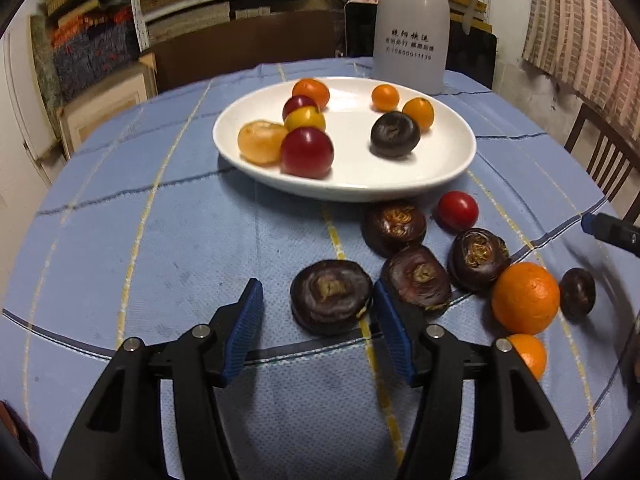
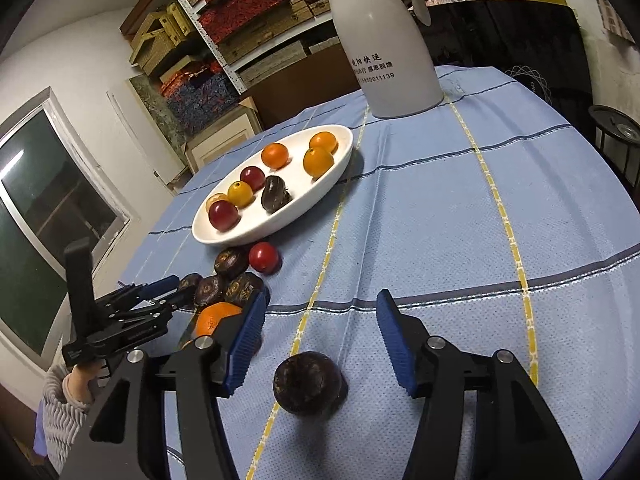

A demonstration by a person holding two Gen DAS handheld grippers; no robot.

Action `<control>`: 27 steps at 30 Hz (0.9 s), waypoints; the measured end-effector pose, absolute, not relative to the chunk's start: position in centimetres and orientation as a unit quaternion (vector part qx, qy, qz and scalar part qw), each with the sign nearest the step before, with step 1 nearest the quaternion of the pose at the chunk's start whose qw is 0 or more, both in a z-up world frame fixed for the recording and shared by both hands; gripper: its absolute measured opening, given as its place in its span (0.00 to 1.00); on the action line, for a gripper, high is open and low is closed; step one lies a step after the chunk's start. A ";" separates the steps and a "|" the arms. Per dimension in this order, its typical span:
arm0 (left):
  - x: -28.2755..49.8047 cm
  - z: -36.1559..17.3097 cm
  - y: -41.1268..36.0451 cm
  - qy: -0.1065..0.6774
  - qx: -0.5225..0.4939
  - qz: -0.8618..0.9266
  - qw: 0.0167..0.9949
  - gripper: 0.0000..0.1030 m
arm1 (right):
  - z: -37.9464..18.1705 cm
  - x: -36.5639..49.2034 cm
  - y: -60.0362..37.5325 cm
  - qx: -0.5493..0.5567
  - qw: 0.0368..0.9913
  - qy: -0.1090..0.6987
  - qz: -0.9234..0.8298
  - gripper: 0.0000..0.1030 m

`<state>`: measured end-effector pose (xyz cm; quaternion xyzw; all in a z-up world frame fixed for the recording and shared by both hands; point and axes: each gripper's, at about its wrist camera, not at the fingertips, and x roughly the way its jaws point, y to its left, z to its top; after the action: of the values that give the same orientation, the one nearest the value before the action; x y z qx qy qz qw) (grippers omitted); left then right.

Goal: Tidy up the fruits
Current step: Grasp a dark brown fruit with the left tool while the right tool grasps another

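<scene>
So the left gripper point(image 1: 318, 312) is down low over the blue checked tablecloth point(image 1: 160, 240) with its jaws spread wide, and a dark water chestnut point(image 1: 331, 297) sits between the blue pads, right up against the right-hand pad with a clear gap on the other side, so nothing is pinched yet. Crowded at its 2 o'clock are three more chestnuts point(image 1: 416, 280), a red cherry tomato point(image 1: 457, 211) and a big orange point(image 1: 525, 298), packed tight with barely any room to slip a finger through. The white plate point(image 1: 400, 188) sits at 12 o'clock from that gripper, its near rim almost touching the closest loose chestnut; on it are two dark red fruits, a few small orange and yellow ones, and one chestnut point(image 1: 395, 134) off on its own on the right half. The right gripper point(image 2: 320, 336) is also spread open, hovering over a lone chestnut point(image 2: 307, 383) that lies on a yellow stripe between the fingers, touching neither. From its view the cloth from 12 to 3 o'clock is wide open all the way to the table edge, while the fruit pile and the other gripper crowd the 10 o'clock side. A white thermos jug point(image 2: 390, 52) stands at the far edge behind the plate.
</scene>
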<state>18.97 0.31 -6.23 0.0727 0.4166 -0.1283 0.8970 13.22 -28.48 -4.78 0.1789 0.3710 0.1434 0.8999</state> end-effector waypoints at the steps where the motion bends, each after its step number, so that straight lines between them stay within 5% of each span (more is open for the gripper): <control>1: 19.1 -6.3 0.6 0.419 0.069 -0.126 0.896 0.56 | -4.8 13.2 -28.5 0.178 0.900 0.372 0.142 0.57; 16: 20.4 -6.7 1.8 0.432 0.063 -0.106 0.893 0.41 | -5.5 10.8 -25.2 0.075 0.893 0.419 0.143 0.57; 27: 20.2 -6.5 2.3 0.426 0.044 -0.104 0.898 0.40 | -6.5 11.8 -22.7 0.023 0.878 0.457 0.142 0.52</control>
<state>20.22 2.25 -6.54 0.0443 0.4255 -0.1041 0.8979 11.82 -22.69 -6.54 0.0229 0.4574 0.1424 0.8775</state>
